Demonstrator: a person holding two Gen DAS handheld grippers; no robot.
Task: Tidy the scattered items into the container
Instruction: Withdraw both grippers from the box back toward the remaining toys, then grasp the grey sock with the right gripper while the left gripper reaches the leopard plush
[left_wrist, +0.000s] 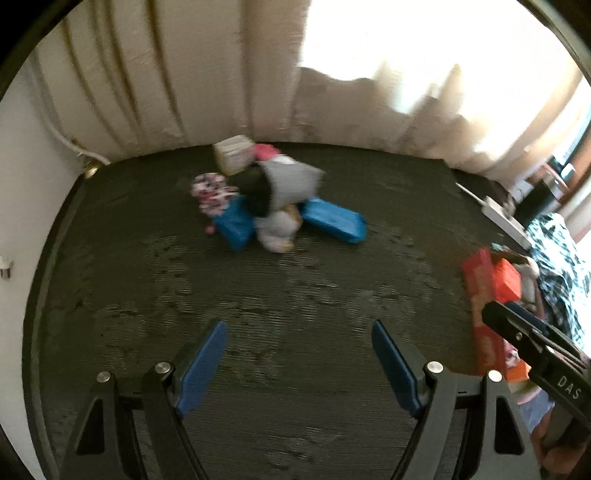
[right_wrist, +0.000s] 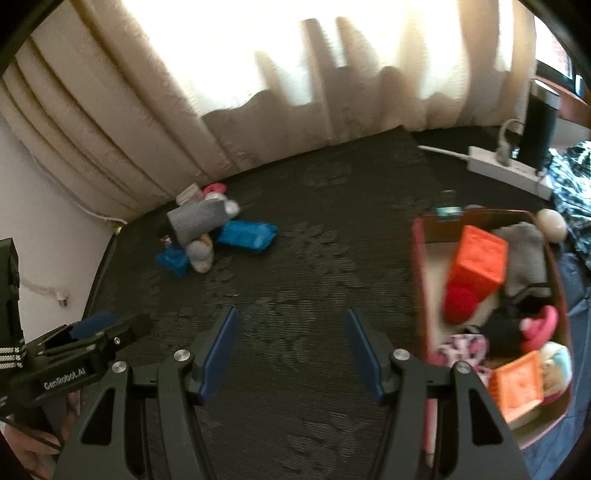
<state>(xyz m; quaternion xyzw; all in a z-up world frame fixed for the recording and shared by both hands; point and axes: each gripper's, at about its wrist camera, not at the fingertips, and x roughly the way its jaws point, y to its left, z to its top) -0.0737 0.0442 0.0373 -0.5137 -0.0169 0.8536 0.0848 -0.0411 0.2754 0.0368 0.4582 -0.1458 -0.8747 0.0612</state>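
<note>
left gripper (left_wrist: 299, 363): spread, nothing held | right gripper (right_wrist: 291, 349): spread, nothing held | scattered pile (right_wrist: 207, 232): seen ahead-left | container (right_wrist: 419, 266): seen right

Ribbed matt carpet (right_wrist: 295, 258); seemingly cardboard box (right_wrist: 421, 258).

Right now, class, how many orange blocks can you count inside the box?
2. One large orange block leans tilted in the middle of the box; a smaller orange block sits at the near end beside a soft toy. Others may be hidden under the clothes.
</note>
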